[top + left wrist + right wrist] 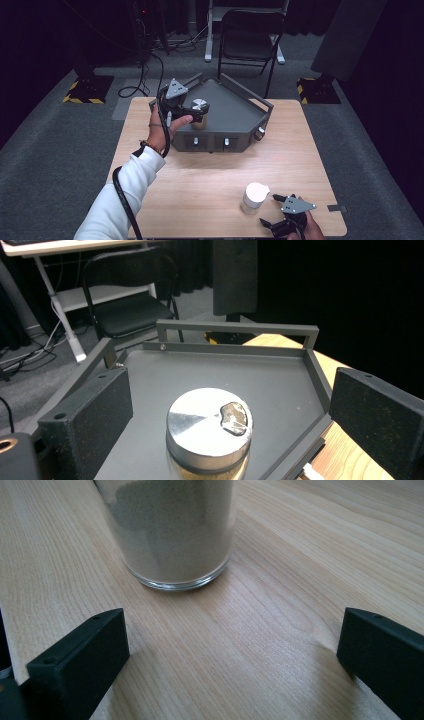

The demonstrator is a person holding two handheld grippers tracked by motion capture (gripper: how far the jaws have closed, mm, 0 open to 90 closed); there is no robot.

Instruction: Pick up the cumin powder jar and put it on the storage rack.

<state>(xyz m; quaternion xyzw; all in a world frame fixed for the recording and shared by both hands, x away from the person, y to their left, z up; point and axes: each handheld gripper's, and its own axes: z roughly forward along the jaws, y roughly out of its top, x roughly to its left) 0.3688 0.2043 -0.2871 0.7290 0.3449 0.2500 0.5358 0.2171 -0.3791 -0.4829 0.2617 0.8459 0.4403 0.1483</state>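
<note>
- The left gripper (196,109) hung over the grey tray (235,107), its jaws spread around a silver-lidded jar (199,113) standing in the tray.
- The right gripper (276,210) rested at the wooden table (210,165)'s near edge, jaws apart, just beside a white-lidded jar (254,198).

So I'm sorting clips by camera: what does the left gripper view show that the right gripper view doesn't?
Left gripper view: a metal-lidded jar standing on a grey tray, with a folding chair behind. Right gripper view: a glass jar of pale grains on the wooden table. Shared: open tongs with a jar ahead, untouched.
</note>
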